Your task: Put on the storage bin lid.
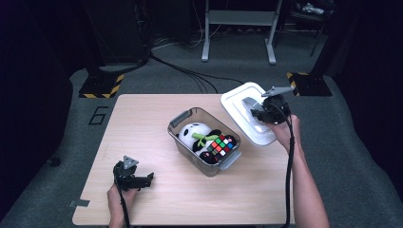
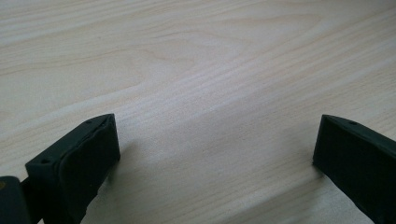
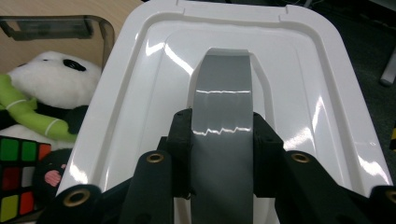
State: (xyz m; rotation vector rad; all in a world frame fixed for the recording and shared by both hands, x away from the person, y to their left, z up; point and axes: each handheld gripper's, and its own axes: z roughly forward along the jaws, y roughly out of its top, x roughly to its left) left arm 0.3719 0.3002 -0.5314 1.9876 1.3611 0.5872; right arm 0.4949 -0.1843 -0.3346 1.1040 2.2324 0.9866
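A white box lid (image 1: 247, 110) with a grey handle (image 3: 222, 126) hangs tilted above the table's right side. My right gripper (image 1: 256, 114) is shut on that grey handle, its pads (image 3: 181, 140) pressing both sides. A clear plastic box (image 1: 204, 141) stands open at the table's middle, holding a plush panda (image 1: 196, 134) with a green stalk and a colour cube (image 1: 221, 145). The panda (image 3: 44, 98) and the cube (image 3: 18, 179) lie just left of the lid in the right gripper view. My left gripper (image 1: 142, 180) rests near the table's front left, open, with bare wood between its fingers (image 2: 79, 163).
The wooden table (image 1: 142, 123) is bare to the left of the box. Beyond it lie grey floor, black cables (image 1: 190, 73), a metal stand (image 1: 240, 28) and yellow-black striped bases (image 1: 100, 86).
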